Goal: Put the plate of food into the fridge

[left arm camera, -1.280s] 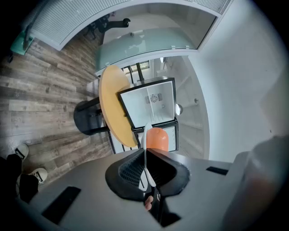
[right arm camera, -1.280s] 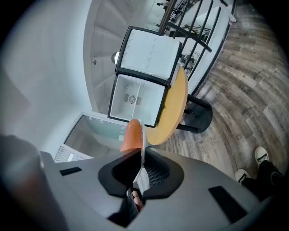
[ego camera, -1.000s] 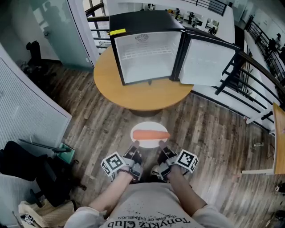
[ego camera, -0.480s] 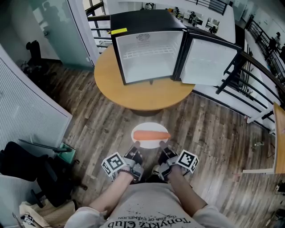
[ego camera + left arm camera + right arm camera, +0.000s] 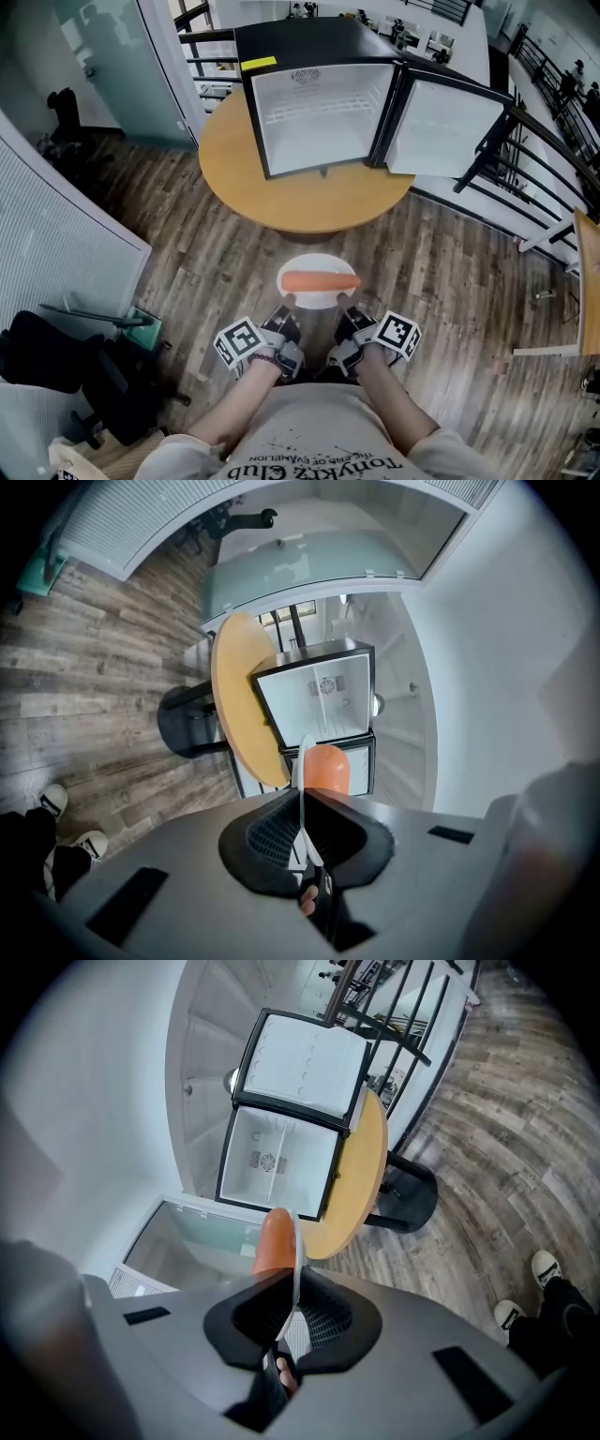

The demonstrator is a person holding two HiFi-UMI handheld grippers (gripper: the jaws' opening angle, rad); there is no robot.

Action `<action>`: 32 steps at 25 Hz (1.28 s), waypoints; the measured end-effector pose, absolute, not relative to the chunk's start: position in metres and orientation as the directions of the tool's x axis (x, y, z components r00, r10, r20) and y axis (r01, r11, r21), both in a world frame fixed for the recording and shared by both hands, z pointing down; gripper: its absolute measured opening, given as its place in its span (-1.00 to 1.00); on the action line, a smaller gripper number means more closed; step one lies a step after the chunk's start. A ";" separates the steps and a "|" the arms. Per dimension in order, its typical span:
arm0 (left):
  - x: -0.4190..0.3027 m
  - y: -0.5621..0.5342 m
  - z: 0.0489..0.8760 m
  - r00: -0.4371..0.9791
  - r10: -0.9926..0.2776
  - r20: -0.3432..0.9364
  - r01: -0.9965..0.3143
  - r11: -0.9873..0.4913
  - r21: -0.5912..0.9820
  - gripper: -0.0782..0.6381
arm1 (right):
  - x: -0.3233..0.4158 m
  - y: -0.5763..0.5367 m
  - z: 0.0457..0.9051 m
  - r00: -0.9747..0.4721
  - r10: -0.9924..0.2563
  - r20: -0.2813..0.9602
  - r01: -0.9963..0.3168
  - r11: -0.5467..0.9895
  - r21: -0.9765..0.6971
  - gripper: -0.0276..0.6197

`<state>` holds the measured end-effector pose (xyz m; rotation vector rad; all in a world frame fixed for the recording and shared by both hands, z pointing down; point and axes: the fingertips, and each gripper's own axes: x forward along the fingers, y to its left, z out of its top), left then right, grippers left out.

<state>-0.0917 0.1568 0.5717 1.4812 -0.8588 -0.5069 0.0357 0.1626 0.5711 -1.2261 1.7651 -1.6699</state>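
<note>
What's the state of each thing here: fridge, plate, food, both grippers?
fridge: on the round table, door swung open, only a wire shelf seen inside.
plate: held in the air, short of the table.
orange food: lying across the plate.
left gripper: shut on the plate's rim.
right gripper: shut on the plate's rim.

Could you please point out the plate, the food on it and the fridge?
plate (image 5: pixel 317 263): head view, bare far rim.
orange food (image 5: pixel 320 281): head view, its middle.
fridge (image 5: pixel 323 112): head view, inner back wall.
</note>
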 end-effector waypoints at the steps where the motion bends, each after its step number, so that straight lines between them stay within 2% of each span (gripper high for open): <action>1: -0.097 0.153 0.571 0.625 -0.759 0.183 -0.206 0.065 0.976 -0.69 | 0.030 0.159 0.570 -0.521 -0.811 0.265 -0.310 -0.109 -0.944 -0.79; 19: -0.117 0.118 0.571 0.658 -0.735 0.163 -0.192 0.045 0.980 -0.69 | 0.010 0.129 0.570 -0.490 -0.834 0.256 -0.313 -0.105 -0.944 -0.79; 32: -0.086 0.019 0.573 0.630 -0.760 0.161 -0.193 0.049 0.980 -0.69 | 0.042 0.025 0.572 -0.517 -0.820 0.246 -0.312 -0.087 -0.946 -0.79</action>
